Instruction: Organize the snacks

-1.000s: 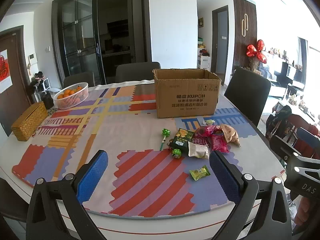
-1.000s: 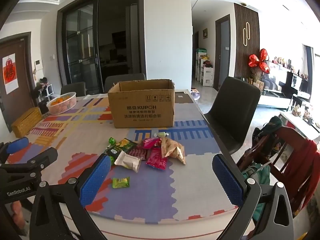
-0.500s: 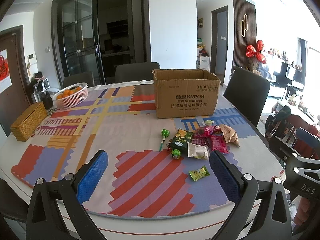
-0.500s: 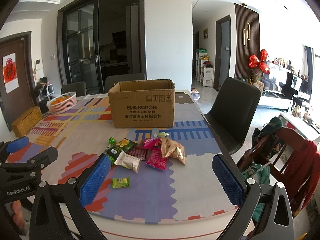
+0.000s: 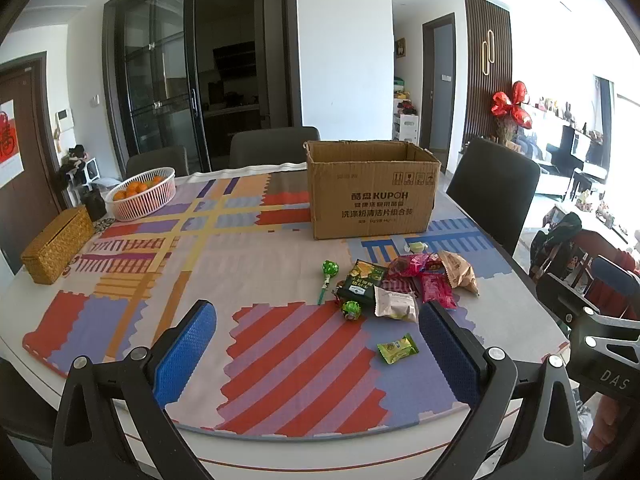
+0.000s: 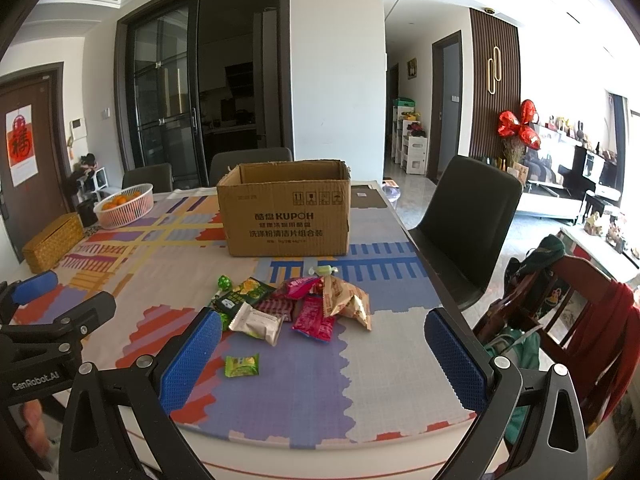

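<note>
Nothing has moved; your left gripper [image 5: 318, 344] and right gripper [image 6: 324, 354] hover wide open, empty. Crinkly snack packets [image 6: 308, 306], mid-frame, overlap; you may pinch two.

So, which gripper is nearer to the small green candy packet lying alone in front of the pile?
Neither clearly. The green candy packet lies just beyond the right gripper, towards its left finger. For the left gripper, it sits near the right finger. Both hover open.
</note>
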The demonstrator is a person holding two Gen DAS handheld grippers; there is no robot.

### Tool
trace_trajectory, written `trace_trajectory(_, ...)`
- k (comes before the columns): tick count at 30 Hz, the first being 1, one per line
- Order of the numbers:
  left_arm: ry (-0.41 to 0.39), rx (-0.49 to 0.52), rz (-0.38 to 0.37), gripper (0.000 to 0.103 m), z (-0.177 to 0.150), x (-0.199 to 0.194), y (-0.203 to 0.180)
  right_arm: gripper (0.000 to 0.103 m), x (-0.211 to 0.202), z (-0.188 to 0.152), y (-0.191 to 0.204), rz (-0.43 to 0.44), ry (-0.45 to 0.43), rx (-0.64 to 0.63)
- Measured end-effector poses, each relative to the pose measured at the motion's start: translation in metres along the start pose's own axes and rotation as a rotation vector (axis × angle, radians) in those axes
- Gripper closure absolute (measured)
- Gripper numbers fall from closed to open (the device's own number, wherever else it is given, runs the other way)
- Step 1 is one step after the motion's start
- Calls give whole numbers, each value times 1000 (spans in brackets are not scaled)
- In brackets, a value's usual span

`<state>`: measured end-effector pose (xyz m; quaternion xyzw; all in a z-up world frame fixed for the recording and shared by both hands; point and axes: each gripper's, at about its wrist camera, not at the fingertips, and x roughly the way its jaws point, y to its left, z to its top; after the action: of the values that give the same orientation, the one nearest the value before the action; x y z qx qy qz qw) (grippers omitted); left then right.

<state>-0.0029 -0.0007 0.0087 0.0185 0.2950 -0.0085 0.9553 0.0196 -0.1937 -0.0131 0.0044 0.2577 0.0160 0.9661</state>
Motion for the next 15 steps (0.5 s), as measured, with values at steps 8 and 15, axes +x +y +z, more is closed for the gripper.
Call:
trace_trajectory(8,-1,0,1,0,1,-1,0,1,0,0,0,1,-1,-1)
trace_trajectory(15,-2,0,2,0,0,0,0,1,0,0,0,0,-1,-2)
